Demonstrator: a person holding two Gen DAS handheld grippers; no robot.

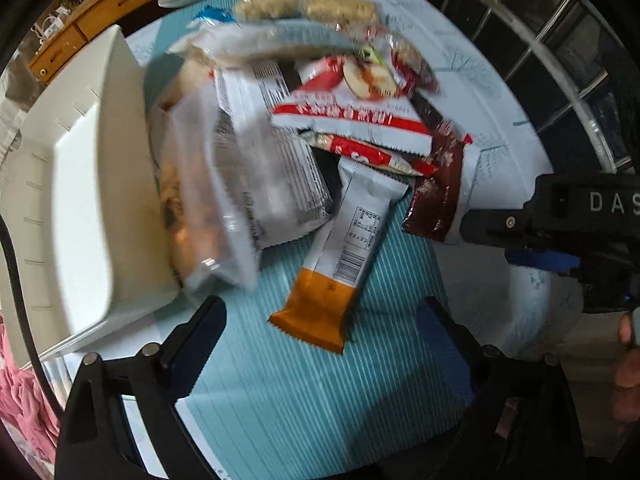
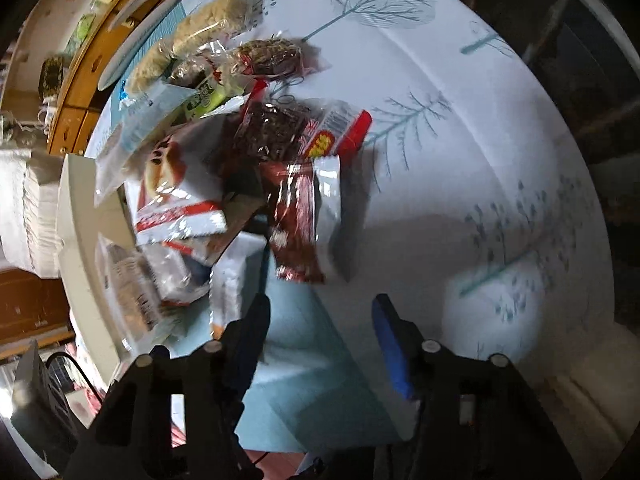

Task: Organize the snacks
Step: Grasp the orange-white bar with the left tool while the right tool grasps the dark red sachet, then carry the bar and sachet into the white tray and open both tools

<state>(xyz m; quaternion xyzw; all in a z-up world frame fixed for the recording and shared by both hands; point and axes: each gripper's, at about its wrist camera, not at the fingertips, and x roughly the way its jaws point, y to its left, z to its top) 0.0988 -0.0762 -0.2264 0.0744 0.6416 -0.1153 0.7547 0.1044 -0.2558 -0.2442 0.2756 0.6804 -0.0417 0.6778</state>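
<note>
Teal ribbed matting is seen nearest, under both grippers. The left gripper is held with its jaws spread wide and empty, one on either side of the orange end of a white bar; nothing is pinched. The right gripper is shown with jaws about half apart, likewise empty, just short of a dark red wrapper.

Beyond them the snacks are heaped loosely on the counter, wrappers overlapping: a red-and-white apple pack, clear bags, and grain bars furthest off. A white bin is set just beside the heap, seemingly empty.

The risk is judged to lie in the overlap. If the jaws are closed low, a neighbouring wrapper could be caught as well, or the slick foil could slip out. The two grippers are near each other, so a collision is possible.
</note>
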